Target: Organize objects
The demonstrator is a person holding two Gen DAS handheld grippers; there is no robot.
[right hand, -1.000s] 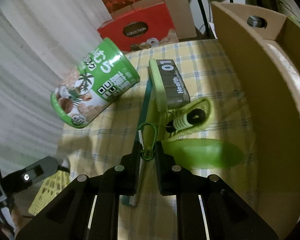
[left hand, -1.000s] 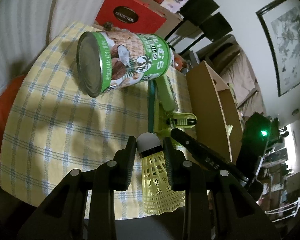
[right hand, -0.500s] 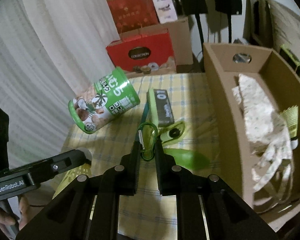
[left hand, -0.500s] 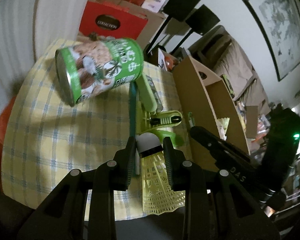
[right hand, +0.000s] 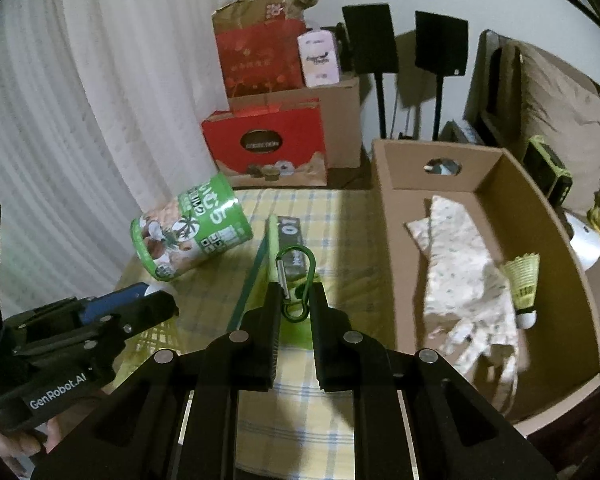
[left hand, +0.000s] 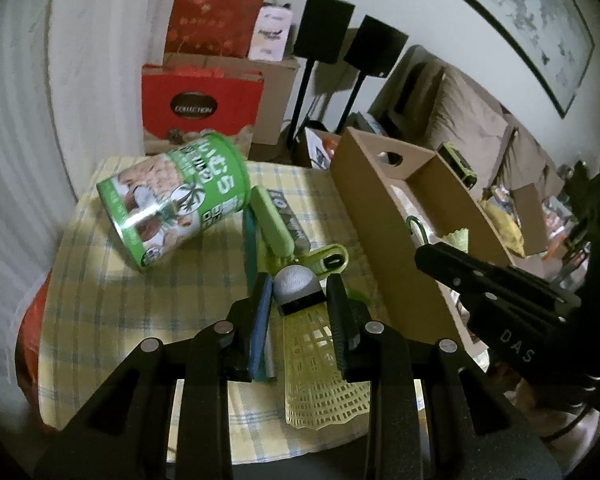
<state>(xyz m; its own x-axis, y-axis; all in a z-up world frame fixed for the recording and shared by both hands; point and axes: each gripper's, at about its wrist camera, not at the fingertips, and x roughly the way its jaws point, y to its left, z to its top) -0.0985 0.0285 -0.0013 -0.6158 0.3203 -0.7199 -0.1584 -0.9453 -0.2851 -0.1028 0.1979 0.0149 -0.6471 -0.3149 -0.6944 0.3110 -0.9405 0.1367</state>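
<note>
My left gripper point(left hand: 298, 294) is shut on the white cork of a yellow shuttlecock point(left hand: 320, 376), whose skirt hangs back between the fingers. My right gripper point(right hand: 296, 300) is shut on a green carabiner point(right hand: 283, 276) that sticks up from its fingertips. Both hang above the checked tablecloth point(left hand: 100, 300). The open cardboard box point(right hand: 384, 240) stands at the right. It holds a patterned glove point(right hand: 460, 264) and a second shuttlecock point(right hand: 524, 280). In the left wrist view the right gripper point(left hand: 424, 254) reaches over the box's near wall. In the right wrist view the left gripper point(right hand: 156, 304) shows at the lower left.
A green can point(left hand: 180, 200) lies on its side on the cloth. Beside it are a green-edged flat box point(left hand: 276, 220), a teal stick point(left hand: 250, 240) and a green clip point(left hand: 332, 256). Red and brown cartons point(right hand: 264, 144) and two black stands stand behind the table.
Both grippers have risen and drawn back from the table with their loads still held. The right wrist view has swung to take in the inside of the cardboard box.
</note>
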